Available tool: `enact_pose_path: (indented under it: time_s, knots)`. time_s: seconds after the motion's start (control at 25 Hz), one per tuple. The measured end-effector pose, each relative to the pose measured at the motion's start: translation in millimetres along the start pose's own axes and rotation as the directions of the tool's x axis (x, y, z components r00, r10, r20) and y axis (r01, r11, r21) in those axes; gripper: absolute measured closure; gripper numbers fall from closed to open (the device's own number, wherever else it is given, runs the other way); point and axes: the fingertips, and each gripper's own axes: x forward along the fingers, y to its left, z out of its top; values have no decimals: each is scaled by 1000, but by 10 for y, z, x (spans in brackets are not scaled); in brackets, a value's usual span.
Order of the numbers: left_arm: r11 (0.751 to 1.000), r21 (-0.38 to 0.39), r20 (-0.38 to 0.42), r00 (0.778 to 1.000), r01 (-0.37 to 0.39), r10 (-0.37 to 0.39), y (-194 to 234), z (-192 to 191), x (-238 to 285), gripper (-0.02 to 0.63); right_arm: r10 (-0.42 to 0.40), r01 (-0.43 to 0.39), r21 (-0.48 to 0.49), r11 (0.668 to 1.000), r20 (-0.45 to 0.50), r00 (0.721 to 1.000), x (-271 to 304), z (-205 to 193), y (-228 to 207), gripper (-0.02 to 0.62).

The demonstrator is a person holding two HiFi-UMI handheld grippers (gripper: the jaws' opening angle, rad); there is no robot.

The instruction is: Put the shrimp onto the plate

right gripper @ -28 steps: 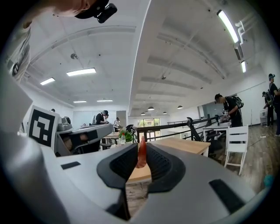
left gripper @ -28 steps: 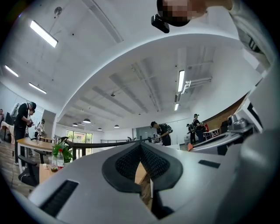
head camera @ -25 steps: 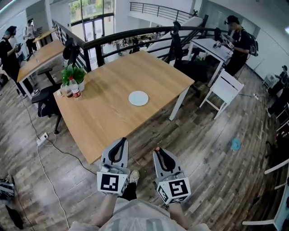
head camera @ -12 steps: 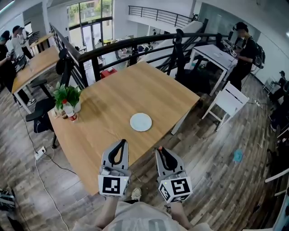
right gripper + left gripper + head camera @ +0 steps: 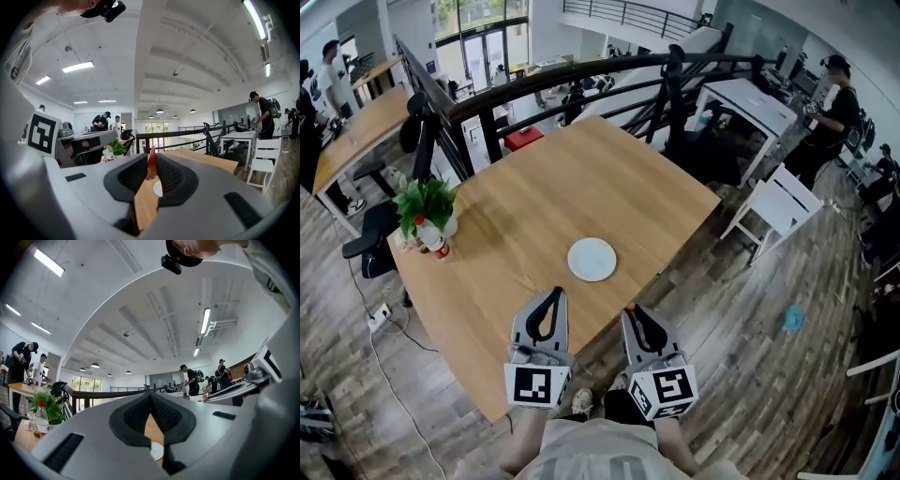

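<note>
A small white plate (image 5: 592, 259) lies on the wooden table (image 5: 534, 183), near its front edge. My right gripper (image 5: 629, 310) is shut on an orange shrimp (image 5: 151, 165), whose tip (image 5: 628, 307) pokes up past the jaws. It hovers at the table's near edge, just short of the plate and to its right. My left gripper (image 5: 554, 293) is shut with nothing in it, over the table just in front of the plate. Through the right gripper's jaws (image 5: 151, 161) the plate (image 5: 158, 189) shows ahead; it also shows below the left gripper (image 5: 151, 397).
A potted plant (image 5: 425, 202) and a red-capped bottle (image 5: 431, 238) stand at the table's left corner. A dark railing (image 5: 581, 80) runs behind the table. A white chair (image 5: 780, 202) stands to the right. People work at other tables in the background.
The view has come closer to the table; both grippers now reach over its near edge, just short of the plate. The jaws stand as before, the shrimp still held.
</note>
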Motion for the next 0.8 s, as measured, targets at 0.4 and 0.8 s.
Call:
enact_pose_path:
  time_s: [0.4,0.8]
  knots:
    - [997,56,-36,998,-43,45,69,6,668,597,98,-100,61,993,44,994,718,178,-390,531]
    - [987,67,-16,989,-143,144,115,-61,1477,597,205,-208,57,976,59,977,1370,346,-1000,531]
